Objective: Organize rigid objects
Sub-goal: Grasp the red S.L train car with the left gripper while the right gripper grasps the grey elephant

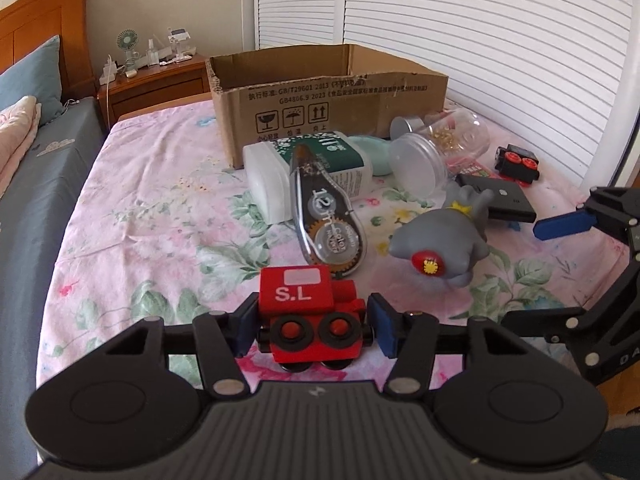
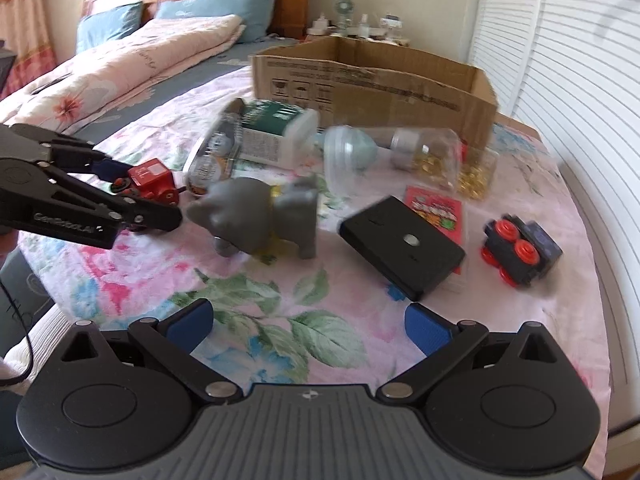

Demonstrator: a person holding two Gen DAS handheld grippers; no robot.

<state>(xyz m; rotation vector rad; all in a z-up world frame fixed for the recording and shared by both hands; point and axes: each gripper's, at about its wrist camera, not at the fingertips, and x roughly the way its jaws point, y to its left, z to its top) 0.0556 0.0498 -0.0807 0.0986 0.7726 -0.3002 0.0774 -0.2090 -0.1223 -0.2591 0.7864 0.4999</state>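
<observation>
Left claw point(image 1: 312, 326) is clamping the red toy train point(image 1: 310, 312) at bottom centre, cardboard box point(image 1: 328, 100) sitting straight ahead at upper centre; right claw point(image 2: 316, 330) is gaping empty.

A floral bedsheet point(image 1: 140, 216) in pink and green covers the near bed. Beside it lies a blue-grey sheet point(image 1: 36, 208) with a blue pillow point(image 1: 30, 80) against a wooden headboard point(image 1: 36, 20). A wooden nightstand point(image 1: 160, 84) carries a small desk fan point(image 1: 127, 42). White louvred doors point(image 1: 480, 40) stand behind. A folded pink quilt point(image 2: 132, 64) lies on the bed.
</observation>
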